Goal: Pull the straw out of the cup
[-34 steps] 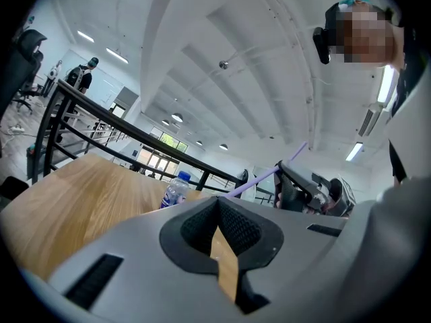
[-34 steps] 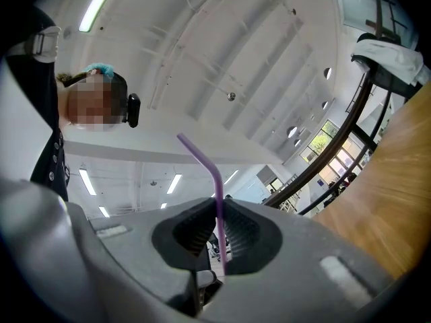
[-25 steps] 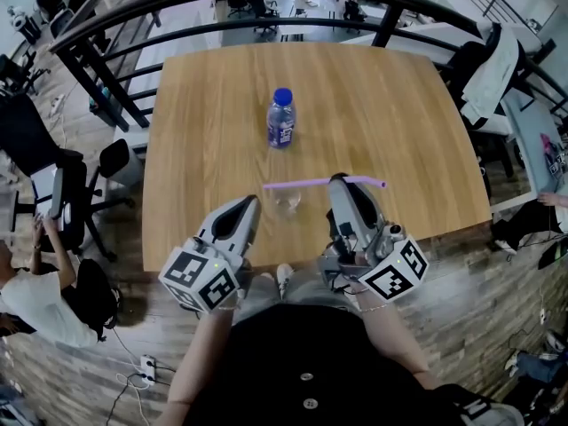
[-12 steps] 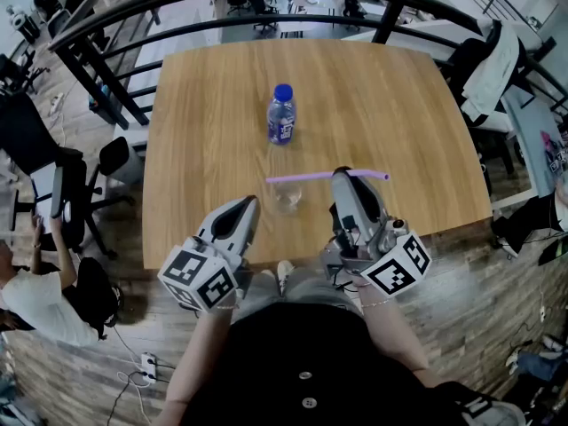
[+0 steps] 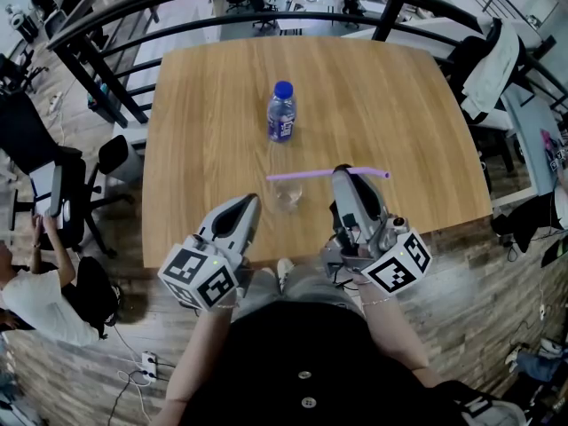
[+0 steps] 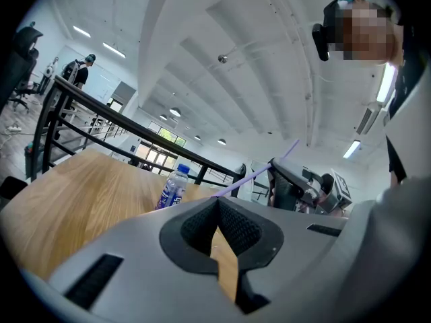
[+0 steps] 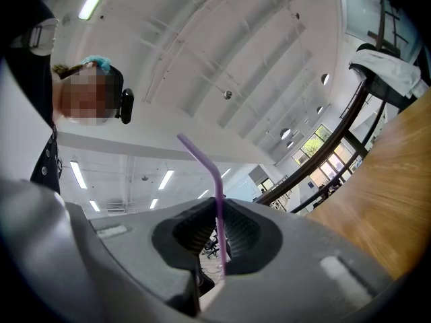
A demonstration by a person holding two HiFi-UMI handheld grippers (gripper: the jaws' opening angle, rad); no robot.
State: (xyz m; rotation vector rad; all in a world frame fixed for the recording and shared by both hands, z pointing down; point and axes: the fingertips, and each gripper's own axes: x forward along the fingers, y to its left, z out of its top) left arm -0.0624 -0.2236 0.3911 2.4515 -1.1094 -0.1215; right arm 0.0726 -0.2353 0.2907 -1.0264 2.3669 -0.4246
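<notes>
Purple lone straw (image 5: 306, 175) pinched in right gripper (image 5: 343, 174), left gripper (image 5: 248, 201) closed empty, one cup (image 5: 287, 200), one bottle (image 5: 281, 115)

straw (image 5: 311, 175): plain lilac | cup (image 5: 287, 197): clear, colourless | bottle (image 5: 281, 114): clear, blue cap, blue-violet label | table (image 5: 204, 149): light wood, fine straight grain | left gripper (image 5: 248, 202), right gripper (image 5: 342, 175): grey shells, black ribbed pads, black-and-white square-marker cubes | railing (image 5: 387, 23) beyond table: black | floor (image 5: 461, 273) around table: grey-brown planks
</notes>
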